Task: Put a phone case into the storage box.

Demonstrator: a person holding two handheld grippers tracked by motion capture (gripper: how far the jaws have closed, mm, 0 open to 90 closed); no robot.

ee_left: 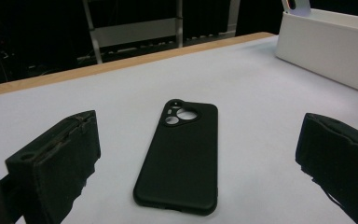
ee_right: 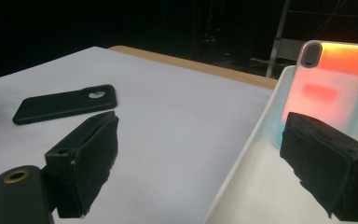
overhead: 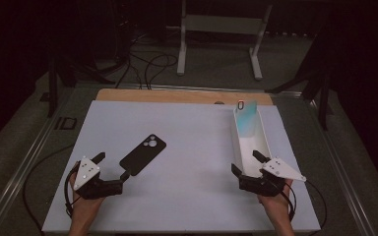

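Note:
A black phone case lies back up on the white table, left of the middle. My left gripper stands open at its near end, one jaw on each side; the left gripper view has the black phone case between the spread jaws of the left gripper. A translucent orange-and-teal phone case leans upright at the far end of a long white tray. My right gripper is open at the tray's near end, straddling the left wall of the tray, with nothing held.
A wooden strip runs along the table's far edge. Beyond it stand a white frame and cables on the floor. Bare table lies between the black case and the tray.

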